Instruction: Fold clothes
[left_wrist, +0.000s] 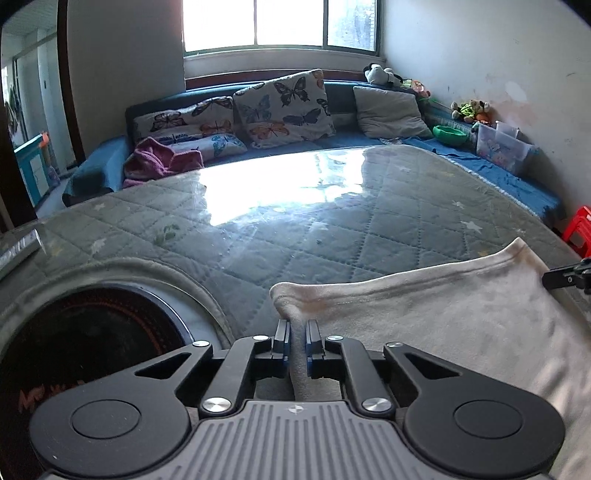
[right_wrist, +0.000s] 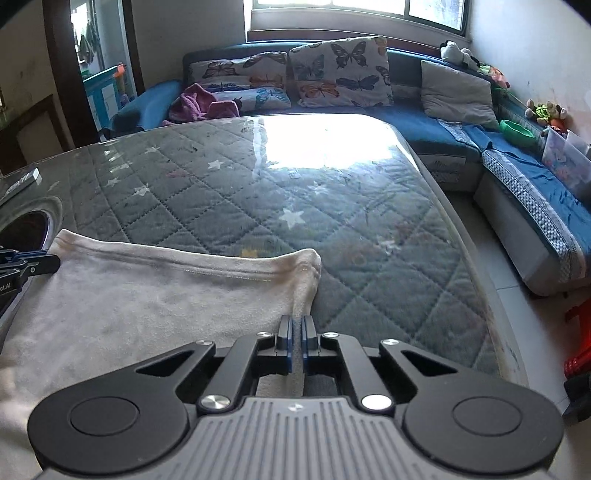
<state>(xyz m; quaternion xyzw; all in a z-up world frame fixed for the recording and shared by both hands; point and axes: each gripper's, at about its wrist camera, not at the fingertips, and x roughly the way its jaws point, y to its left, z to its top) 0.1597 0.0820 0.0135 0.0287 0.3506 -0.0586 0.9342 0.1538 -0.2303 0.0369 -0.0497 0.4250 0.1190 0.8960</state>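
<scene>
One whitish garment (left_wrist: 424, 314) lies on the desk (left_wrist: 295, 229), pinched between both pairs of fingers (left_wrist: 281, 334). Beyond the fingers, on the sofa: three butterfly-print cushions (left_wrist: 286, 107), one plain grey cushion (left_wrist: 389, 110), one purple cloth (left_wrist: 159, 160), one green bowl (left_wrist: 450, 134), one clear plastic bin (left_wrist: 504, 147).

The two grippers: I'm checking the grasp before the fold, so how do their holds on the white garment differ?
The left gripper pinches the white garment at its left edge; the right gripper pinches its right edge. A thicker roll of cloth runs between the left jaws, a thinner one between the right. Both are shut on the cloth.
</scene>
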